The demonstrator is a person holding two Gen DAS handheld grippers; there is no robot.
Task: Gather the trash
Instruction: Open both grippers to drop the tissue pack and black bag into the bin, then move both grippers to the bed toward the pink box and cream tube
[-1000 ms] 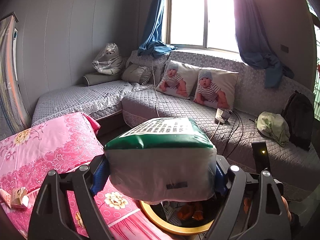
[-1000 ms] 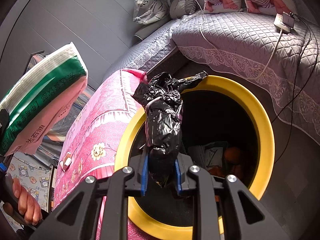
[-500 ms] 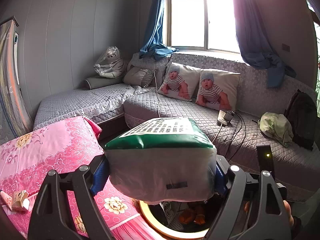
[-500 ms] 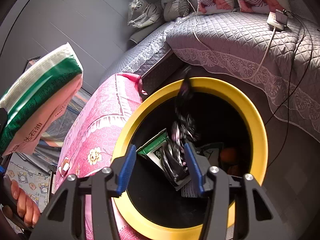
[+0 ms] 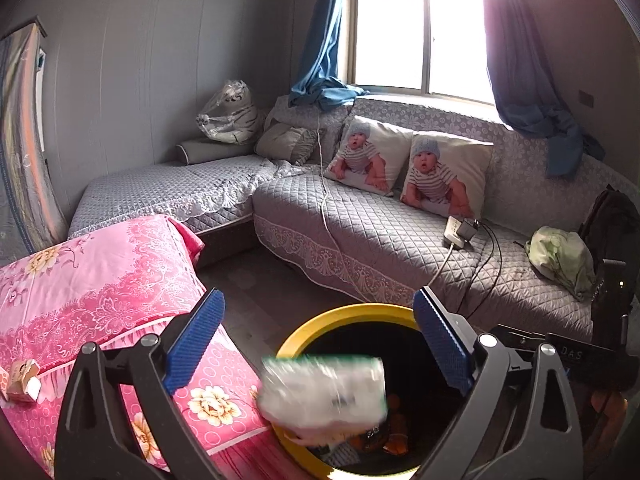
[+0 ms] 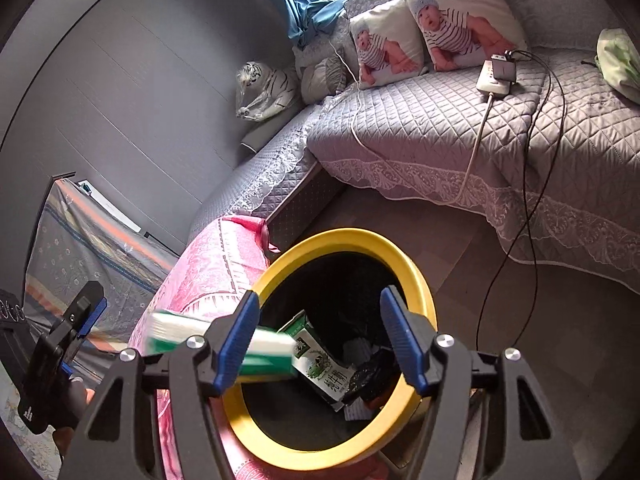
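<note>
A black bin with a yellow rim (image 5: pixel 298 336) (image 6: pixel 424 300) stands on the floor beside the pink bed. My left gripper (image 5: pixel 316 340) is open above it, and the white and green packet (image 5: pixel 324 390) (image 6: pixel 264 348) is blurred in mid-fall at the rim. My right gripper (image 6: pixel 316 332) is open and empty over the bin. Inside lie a green carton (image 6: pixel 320 356) and the black plastic bag (image 6: pixel 370 374).
A pink floral bedspread (image 5: pixel 92 280) lies at left with a small box (image 5: pixel 20 376) on it. A grey quilted corner sofa (image 5: pixel 360 232) holds two baby cushions, a power strip (image 5: pixel 458 230) with trailing cables, a green cloth and a dark backpack.
My left gripper has opened and let go of the packet, which is dropping at the bin. My right gripper let go of the black bag earlier, and it now lies in the bin.
</note>
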